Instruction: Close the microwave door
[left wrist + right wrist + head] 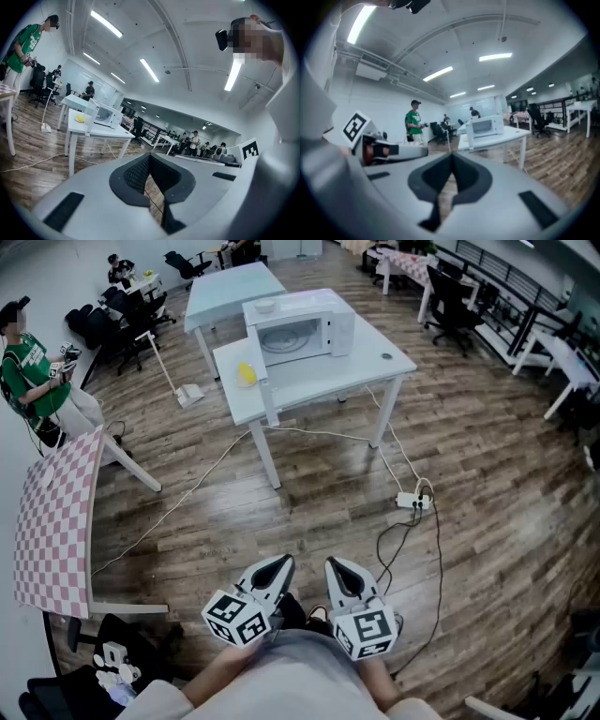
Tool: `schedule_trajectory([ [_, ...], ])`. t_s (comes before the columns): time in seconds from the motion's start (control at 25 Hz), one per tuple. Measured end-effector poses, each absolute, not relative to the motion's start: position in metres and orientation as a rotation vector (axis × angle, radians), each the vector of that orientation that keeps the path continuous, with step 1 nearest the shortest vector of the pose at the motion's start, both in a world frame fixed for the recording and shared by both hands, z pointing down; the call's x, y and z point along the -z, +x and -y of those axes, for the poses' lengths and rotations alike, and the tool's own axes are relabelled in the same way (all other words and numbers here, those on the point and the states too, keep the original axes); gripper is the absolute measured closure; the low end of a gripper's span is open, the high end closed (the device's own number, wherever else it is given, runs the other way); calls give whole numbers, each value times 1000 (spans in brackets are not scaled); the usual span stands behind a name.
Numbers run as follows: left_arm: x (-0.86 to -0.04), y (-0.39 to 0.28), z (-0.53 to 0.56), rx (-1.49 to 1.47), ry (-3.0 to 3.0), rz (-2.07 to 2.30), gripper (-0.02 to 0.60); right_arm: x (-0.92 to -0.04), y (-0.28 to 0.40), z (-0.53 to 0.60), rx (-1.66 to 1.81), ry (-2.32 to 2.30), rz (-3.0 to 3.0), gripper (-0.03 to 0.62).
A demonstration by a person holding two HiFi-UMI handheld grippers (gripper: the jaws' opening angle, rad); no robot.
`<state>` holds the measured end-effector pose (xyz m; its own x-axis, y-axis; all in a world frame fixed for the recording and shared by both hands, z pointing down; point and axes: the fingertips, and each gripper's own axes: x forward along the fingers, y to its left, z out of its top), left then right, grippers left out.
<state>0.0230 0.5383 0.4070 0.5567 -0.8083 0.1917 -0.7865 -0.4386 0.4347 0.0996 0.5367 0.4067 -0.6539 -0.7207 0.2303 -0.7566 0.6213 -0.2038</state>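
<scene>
The white microwave [302, 329] stands on a white table [375, 362] far ahead of me, with its door [259, 357] swung open to the left. A yellow object [247, 373] lies on the table beside the door. My left gripper [279, 565] and right gripper [336, 565] are held close to my body, well short of the table, both shut and empty. The left gripper view shows the microwave [106, 115] small at mid-left beyond its shut gripper [150, 157]. The right gripper view has the microwave [486, 126] ahead of its shut gripper [451, 157].
A power strip [412, 501] with cables lies on the wooden floor between me and the table. A pink checkered table [56, 521] stands at left. A person in green [28, 362] stands far left. A second table [230, 287] and office chairs stand behind.
</scene>
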Motion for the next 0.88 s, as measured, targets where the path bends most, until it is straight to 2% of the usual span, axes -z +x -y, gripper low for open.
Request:
schedule_trajectory([
  [0.88,-387,31,-541,81,2342,1344,569,-393,90,-546,-495,1212,2767,571],
])
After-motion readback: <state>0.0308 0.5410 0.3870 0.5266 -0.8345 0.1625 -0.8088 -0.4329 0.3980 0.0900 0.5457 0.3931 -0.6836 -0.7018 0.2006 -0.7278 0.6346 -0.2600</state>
